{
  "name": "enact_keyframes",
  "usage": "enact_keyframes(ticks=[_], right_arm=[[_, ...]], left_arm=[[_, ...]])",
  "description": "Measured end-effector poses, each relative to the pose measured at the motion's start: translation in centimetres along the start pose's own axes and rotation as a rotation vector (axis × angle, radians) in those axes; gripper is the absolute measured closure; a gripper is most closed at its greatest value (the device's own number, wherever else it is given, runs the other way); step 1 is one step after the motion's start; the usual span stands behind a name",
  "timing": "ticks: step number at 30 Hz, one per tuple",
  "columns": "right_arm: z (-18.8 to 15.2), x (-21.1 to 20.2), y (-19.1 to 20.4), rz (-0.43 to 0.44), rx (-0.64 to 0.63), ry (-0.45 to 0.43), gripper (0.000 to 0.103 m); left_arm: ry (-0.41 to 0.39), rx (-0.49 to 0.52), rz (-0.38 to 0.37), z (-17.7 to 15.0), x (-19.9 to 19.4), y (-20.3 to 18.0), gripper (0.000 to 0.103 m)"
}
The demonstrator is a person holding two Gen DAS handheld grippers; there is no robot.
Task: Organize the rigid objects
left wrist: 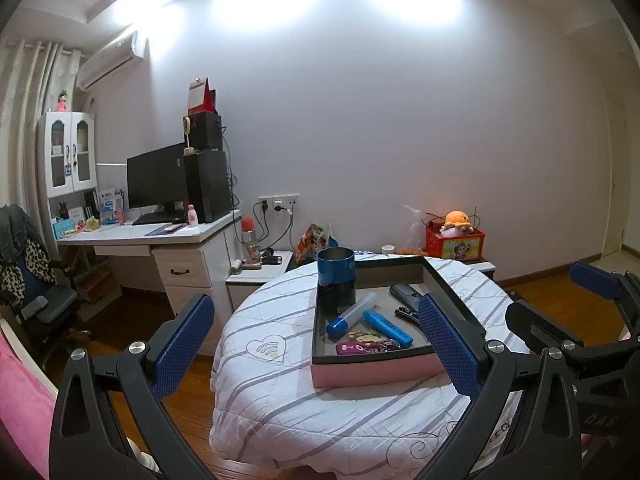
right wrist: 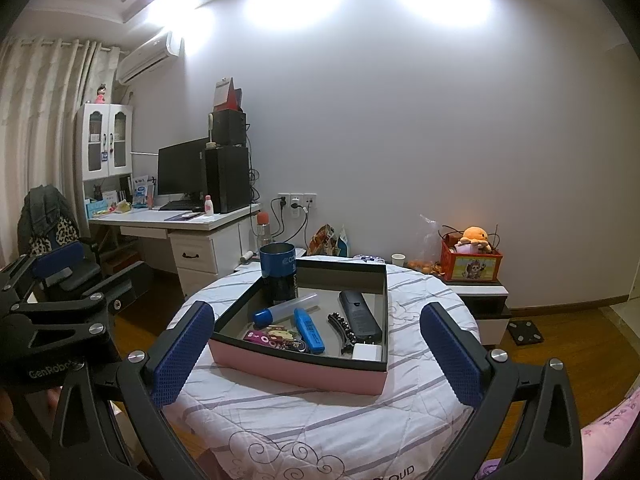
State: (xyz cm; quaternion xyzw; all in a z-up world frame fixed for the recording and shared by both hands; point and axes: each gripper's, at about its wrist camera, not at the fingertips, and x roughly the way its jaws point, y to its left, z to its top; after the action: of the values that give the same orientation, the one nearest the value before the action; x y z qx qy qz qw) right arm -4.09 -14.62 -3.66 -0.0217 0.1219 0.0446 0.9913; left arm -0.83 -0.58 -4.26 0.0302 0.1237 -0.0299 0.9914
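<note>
A pink box [left wrist: 376, 374] [right wrist: 296, 372] with a dark inside sits on a round table covered by a striped white quilt [left wrist: 280, 392] [right wrist: 320, 412]. Inside stand a blue and black cup [left wrist: 336, 278] [right wrist: 279, 276], a clear tube with a blue cap [left wrist: 350, 316] [right wrist: 284, 309], a blue highlighter [left wrist: 387, 327] [right wrist: 309, 331], a black remote [left wrist: 406, 293] [right wrist: 359, 316], a black hair clip [right wrist: 342, 328], a white charger [right wrist: 367, 351] and a cartoon keychain [left wrist: 366, 344] [right wrist: 276, 338]. My left gripper [left wrist: 316, 348] hangs open before the box, empty. My right gripper [right wrist: 318, 354] is open too, holding nothing.
A white desk [left wrist: 160, 236] [right wrist: 180, 222] with monitor and computer tower stands at the left, an office chair [left wrist: 36, 292] beside it. A low cabinet carries a red box with a plush toy [left wrist: 456, 236] [right wrist: 472, 258]. Wooden floor surrounds the table.
</note>
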Motion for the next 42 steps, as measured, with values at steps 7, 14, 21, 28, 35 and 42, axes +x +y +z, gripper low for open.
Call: enact_keyframes(ticks=[7,14,21,28,35,42], right_arm=[[0.0,-0.1,-0.1,0.004,0.003,-0.001,0.0],[-0.1,0.0,-0.2,0.007,0.007,0.003,0.0],[-0.2,-0.1,-0.2,0.009,0.009,-0.001,0.0],[-0.1,-0.2,-0.2,0.007,0.009,-0.003,0.0],[-0.1,-0.2,-0.3,0.01,0.007,-0.016,0.0],[0.1,-0.7,-0.5,0.021,0.01,-0.052,0.0]], left_arm=[[-0.008,0.001,0.002,0.1,-0.3,0.0,0.0],[-0.011,0.003,0.004,0.2,-0.4,0.0,0.0],[-0.018,0.005,0.009,0.2,-0.7,0.2,0.0],[-0.02,0.006,0.009,0.3,-0.7,0.2,0.0],[-0.041,-0.005,0.006,0.4,-1.0,0.4,0.0],[-0.06,-0.011,0.002,0.5,-1.3,0.4,0.0]])
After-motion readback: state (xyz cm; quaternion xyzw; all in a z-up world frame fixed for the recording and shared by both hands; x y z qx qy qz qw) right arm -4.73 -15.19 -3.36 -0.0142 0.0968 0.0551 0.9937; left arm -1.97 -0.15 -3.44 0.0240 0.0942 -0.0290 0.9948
